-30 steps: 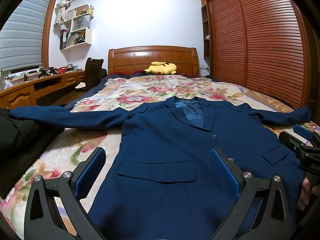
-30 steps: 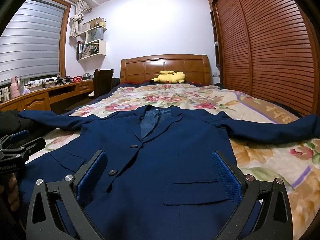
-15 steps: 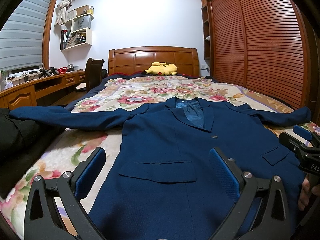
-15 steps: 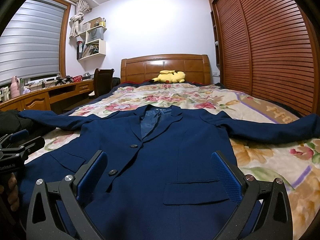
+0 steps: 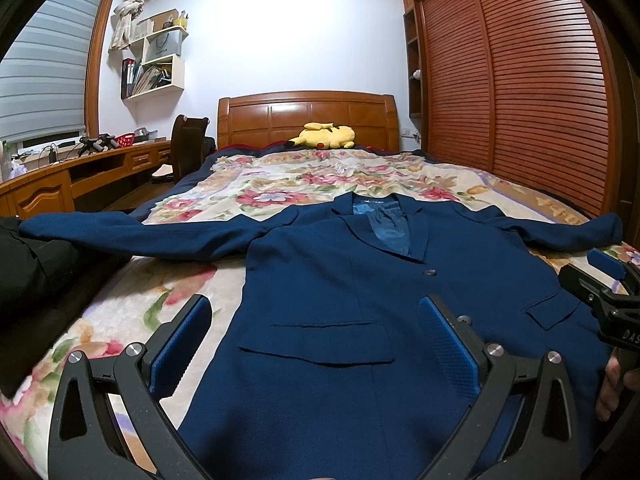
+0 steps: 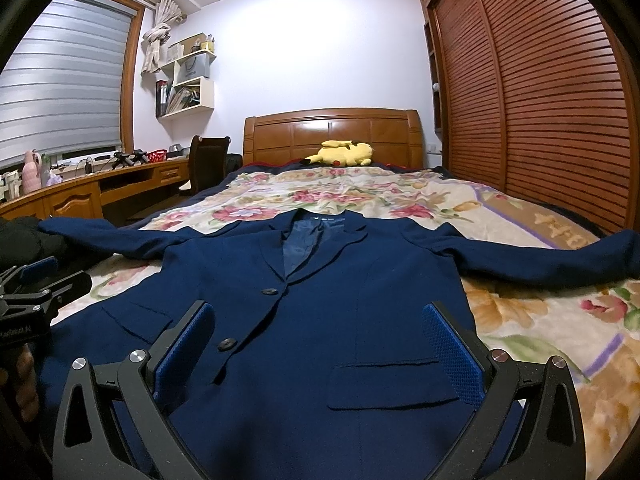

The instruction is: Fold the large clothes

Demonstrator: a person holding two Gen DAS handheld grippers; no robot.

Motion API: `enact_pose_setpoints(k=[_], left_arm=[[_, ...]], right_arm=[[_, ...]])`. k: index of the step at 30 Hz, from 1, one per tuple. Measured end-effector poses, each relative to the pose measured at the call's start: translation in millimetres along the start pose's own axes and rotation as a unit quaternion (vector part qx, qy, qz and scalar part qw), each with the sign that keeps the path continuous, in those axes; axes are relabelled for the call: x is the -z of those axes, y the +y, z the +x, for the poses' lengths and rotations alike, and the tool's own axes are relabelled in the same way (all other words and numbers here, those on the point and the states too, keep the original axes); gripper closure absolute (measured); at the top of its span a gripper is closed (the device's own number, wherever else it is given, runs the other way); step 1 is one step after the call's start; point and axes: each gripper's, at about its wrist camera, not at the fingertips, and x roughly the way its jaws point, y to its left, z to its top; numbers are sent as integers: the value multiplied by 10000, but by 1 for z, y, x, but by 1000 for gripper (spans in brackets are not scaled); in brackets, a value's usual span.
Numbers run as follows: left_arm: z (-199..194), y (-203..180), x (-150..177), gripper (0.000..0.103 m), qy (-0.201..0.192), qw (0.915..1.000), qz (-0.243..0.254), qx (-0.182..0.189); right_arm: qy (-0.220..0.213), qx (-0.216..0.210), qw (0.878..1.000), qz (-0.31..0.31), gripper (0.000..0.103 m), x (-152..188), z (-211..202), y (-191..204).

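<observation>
on the floral bed point(image 5: 280, 184) the navy blazer point(image 5: 340, 300) lies flat, sleeves spread, left gripper point(image 5: 316, 344) and right gripper point(image 6: 320, 344) hovering wide open, empty, folding not begun, a sleeve grab looks next.

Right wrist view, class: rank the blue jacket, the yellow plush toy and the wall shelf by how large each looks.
1. Blue jacket, by far the largest.
2 and 3. Wall shelf and yellow plush toy look about alike; both are far off, so their order is unsure.
</observation>
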Motion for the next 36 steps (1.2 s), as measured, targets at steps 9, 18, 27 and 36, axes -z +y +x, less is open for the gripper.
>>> enact_pose_setpoints(k=[9, 18, 27, 36], left_arm=[[-9, 23, -3, 0, 107, 9996, -190, -188], [-20, 61, -11, 0, 129, 9978, -413, -492], [-18, 93, -15, 0, 232, 9960, -303, -810], [-5, 126, -22, 0, 267, 9935, -162, -1092]], right_arm=[[168, -636, 9978, 28, 0, -14, -1, 12], [136, -928, 9951, -320, 0, -34, -3, 26], [89, -1228, 9910, -520, 0, -51, 22, 33], [-41, -1450, 9869, -712, 0, -58, 57, 48]])
